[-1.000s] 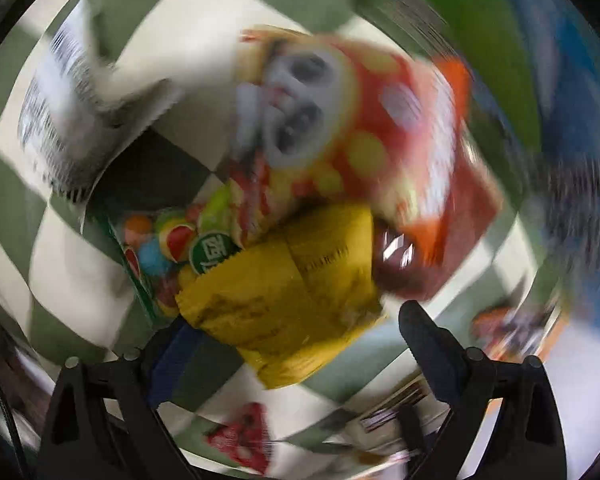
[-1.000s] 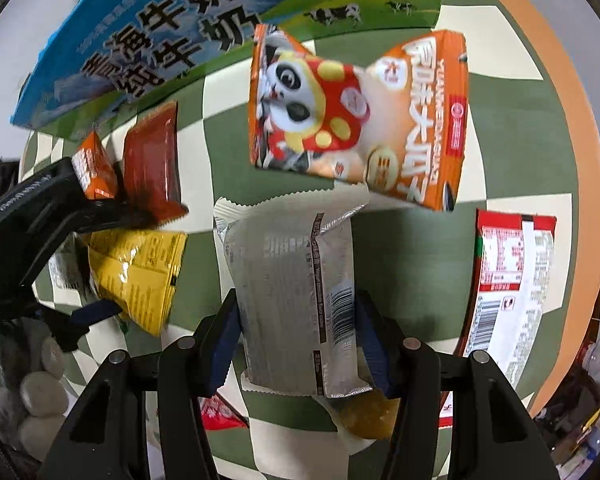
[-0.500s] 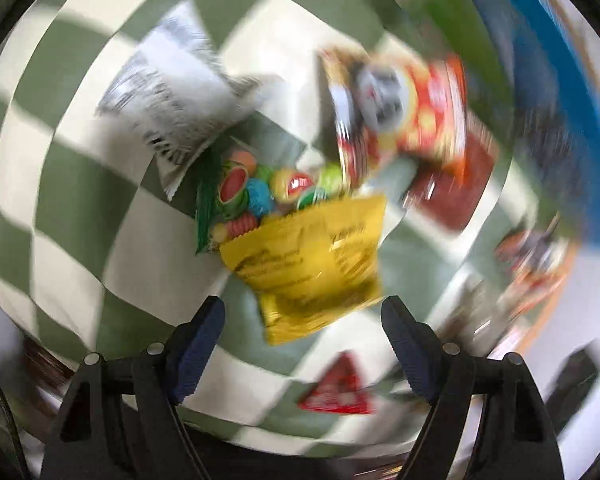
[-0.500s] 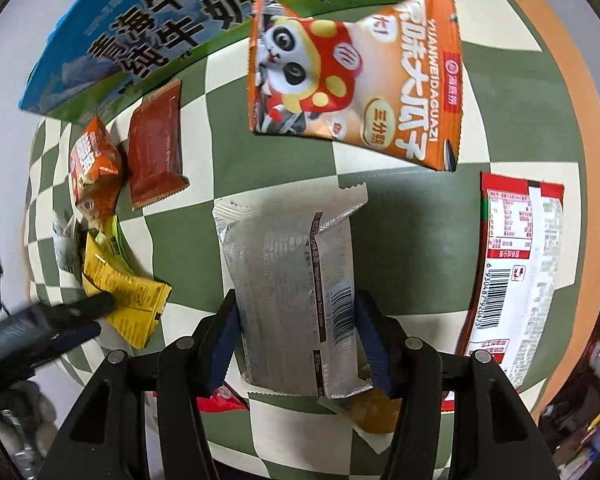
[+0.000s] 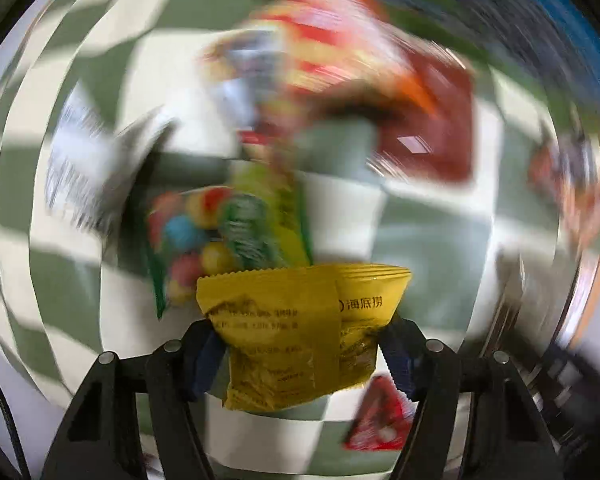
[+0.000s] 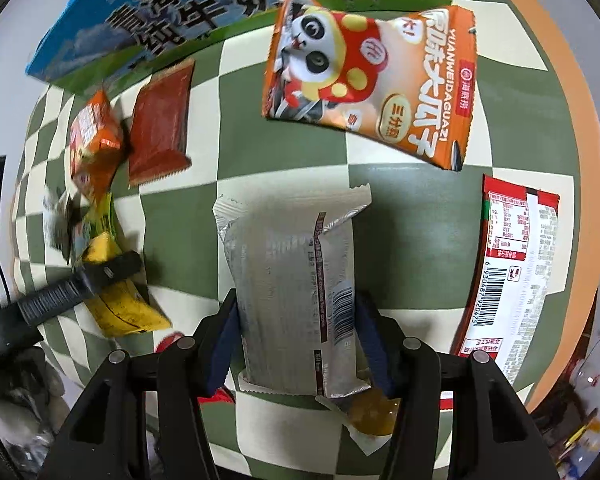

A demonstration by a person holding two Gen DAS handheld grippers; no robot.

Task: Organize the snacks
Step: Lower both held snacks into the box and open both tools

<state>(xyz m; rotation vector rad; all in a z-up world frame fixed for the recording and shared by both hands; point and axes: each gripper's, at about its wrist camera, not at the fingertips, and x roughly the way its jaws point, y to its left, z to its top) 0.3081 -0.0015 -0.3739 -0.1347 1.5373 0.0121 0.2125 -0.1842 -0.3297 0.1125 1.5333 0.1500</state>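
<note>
Left wrist view: the yellow packet (image 5: 300,328) sits between the blue-padded fingers (image 5: 204,356) of the left tool (image 5: 300,356), which press on both of its sides, so it appears gripped; whether it is lifted off the checked counter (image 5: 340,224) or lies on it cannot be told. Right wrist view: the silver packet (image 6: 296,300) lies seam-side up on the counter between the fingers of the right tool (image 6: 298,344), whose pads touch its two long edges, closed on it. Judged from this, the step in hand is the pick-up of one snack by each tool; the next move calls for carrying each packet to its place among the others without squashing the soft wrappers. Around the silver packet lie the panda seed bag (image 6: 372,84), the red-and-white packet (image 6: 508,276) near the orange counter rim, the dark red sachet (image 6: 160,120), a small orange packet (image 6: 94,140), and the blue-and-green milk carton (image 6: 172,12) at the far edge. Heavy motion blur in the left wrist view smears everything beyond the yellow packet; the candy bag (image 5: 204,240) behind it is only roughly legible. An amber object (image 6: 374,416) under the silver packet's near end is unidentifiable.
</note>
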